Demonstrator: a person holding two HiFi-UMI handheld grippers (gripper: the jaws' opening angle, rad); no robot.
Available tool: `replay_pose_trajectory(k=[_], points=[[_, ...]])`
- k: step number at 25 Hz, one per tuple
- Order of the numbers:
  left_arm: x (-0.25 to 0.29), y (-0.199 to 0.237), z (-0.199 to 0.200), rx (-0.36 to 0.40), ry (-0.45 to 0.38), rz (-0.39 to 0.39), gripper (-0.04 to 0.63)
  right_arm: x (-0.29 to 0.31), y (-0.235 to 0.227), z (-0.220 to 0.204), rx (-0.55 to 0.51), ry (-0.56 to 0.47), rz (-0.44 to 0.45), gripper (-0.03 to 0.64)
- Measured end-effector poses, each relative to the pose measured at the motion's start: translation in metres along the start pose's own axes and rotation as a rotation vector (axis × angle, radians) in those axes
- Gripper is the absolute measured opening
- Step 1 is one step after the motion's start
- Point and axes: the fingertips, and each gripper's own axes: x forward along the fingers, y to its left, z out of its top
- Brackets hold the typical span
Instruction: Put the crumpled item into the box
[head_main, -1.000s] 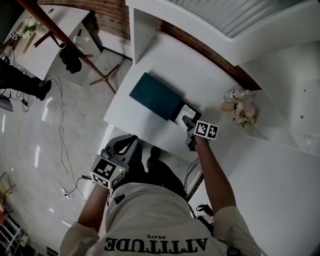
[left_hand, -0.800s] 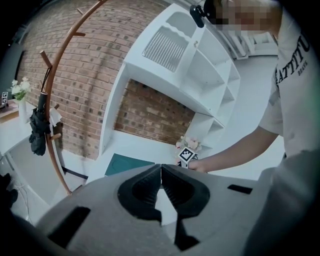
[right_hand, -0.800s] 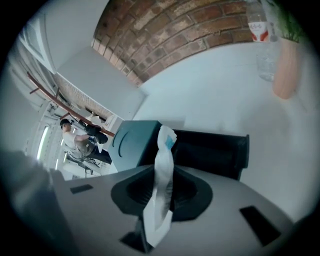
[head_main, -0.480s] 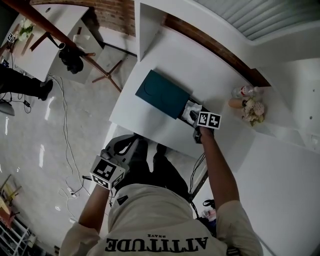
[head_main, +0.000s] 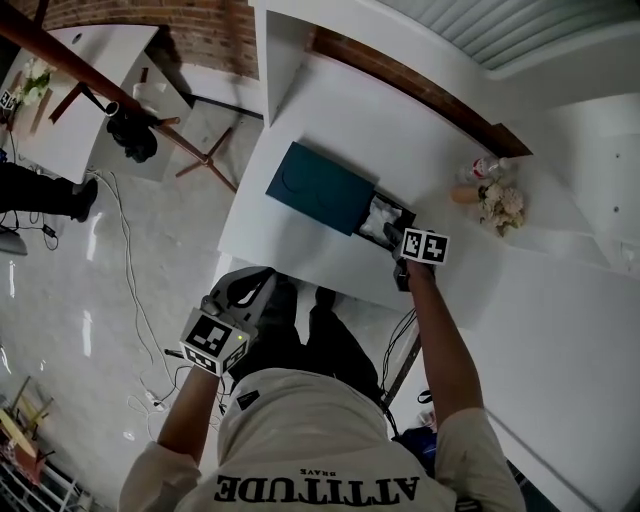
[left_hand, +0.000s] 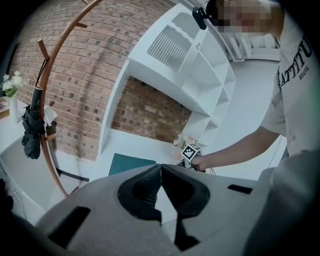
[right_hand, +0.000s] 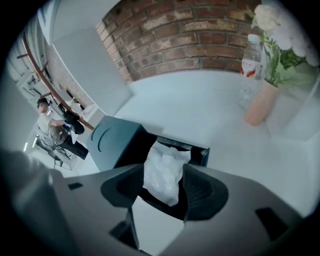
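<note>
A dark teal box (head_main: 318, 187) lies on the white desk (head_main: 300, 250) with its black drawer pulled out to the right. The crumpled white item (head_main: 380, 217) rests in that drawer. My right gripper (head_main: 398, 252) hovers just over the drawer's near end, tilted steeply down. In the right gripper view its jaws have just been opening and now stand wide, the crumpled item (right_hand: 162, 172) showing between them with the pads off it. My left gripper (head_main: 245, 290) hangs below the desk's front edge by my leg. The left gripper (left_hand: 161, 167) has its tips together, nothing between them.
A peach vase of flowers (head_main: 495, 205) and a plastic bottle (head_main: 478, 168) stand at the desk's right end. White shelving rises behind and to the right. A wooden coat stand with a dark umbrella (head_main: 130, 130) is on the floor to the left, with cables nearby.
The right gripper has drawn back slightly from over the drawer and its jaws have spread. The white item now lies uncovered in the drawer. The left gripper has hardly shifted.
</note>
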Motion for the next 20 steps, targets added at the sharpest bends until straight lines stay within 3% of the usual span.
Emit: replay_pose_trajectory(k=[7, 11, 20], points=[[0.009, -0.012, 0.005, 0.031, 0.014, -0.083, 0.028, -0.065, 0.034, 0.010, 0.018, -0.179, 0.099, 0.206], [0.016, -0.024, 0.015, 0.056, 0.009, -0.100, 0.028, -0.118, 0.056, 0.017, -0.038, -0.306, 0.140, 0.159], [0.027, -0.072, 0.048, 0.093, -0.029, -0.108, 0.028, -0.260, 0.055, 0.007, -0.113, -0.584, 0.126, 0.063]])
